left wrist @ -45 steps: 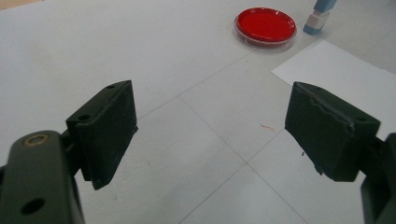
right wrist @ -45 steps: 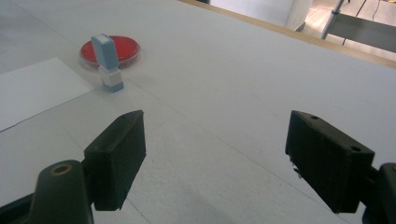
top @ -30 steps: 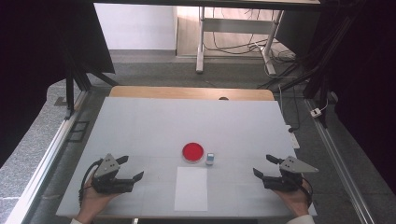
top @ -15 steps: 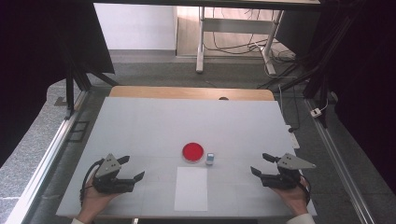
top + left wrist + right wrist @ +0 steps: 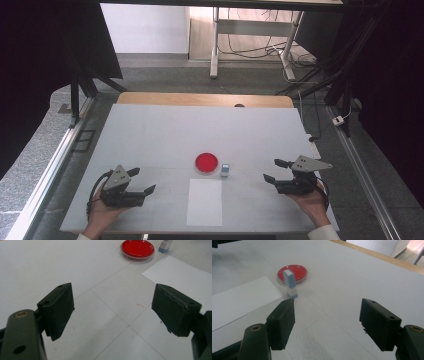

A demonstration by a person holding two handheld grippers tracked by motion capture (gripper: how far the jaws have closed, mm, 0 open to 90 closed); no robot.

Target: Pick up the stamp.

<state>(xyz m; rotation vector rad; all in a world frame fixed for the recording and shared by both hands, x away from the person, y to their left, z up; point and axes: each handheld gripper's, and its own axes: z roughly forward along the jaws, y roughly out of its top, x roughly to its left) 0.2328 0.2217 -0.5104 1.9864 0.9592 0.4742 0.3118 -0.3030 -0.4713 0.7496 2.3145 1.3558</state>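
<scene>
The white surface carries three things near its middle. A white paper sheet lies at the near edge, between the two tools. Just beyond its far edge sits a red petri dish, lid apparently on. Just right of the dish stands a small blue-and-white capped vial, upright, close to the dish but apart from it.

Left tool: jaws apart, empty, low over the surface, well left of the sheet. Right tool: jaws apart, empty, pointing left toward the vial.

Judgement: approach stage, nothing grasped. The next move likely calls for the right tool to straddle the vial without tipping it.
</scene>
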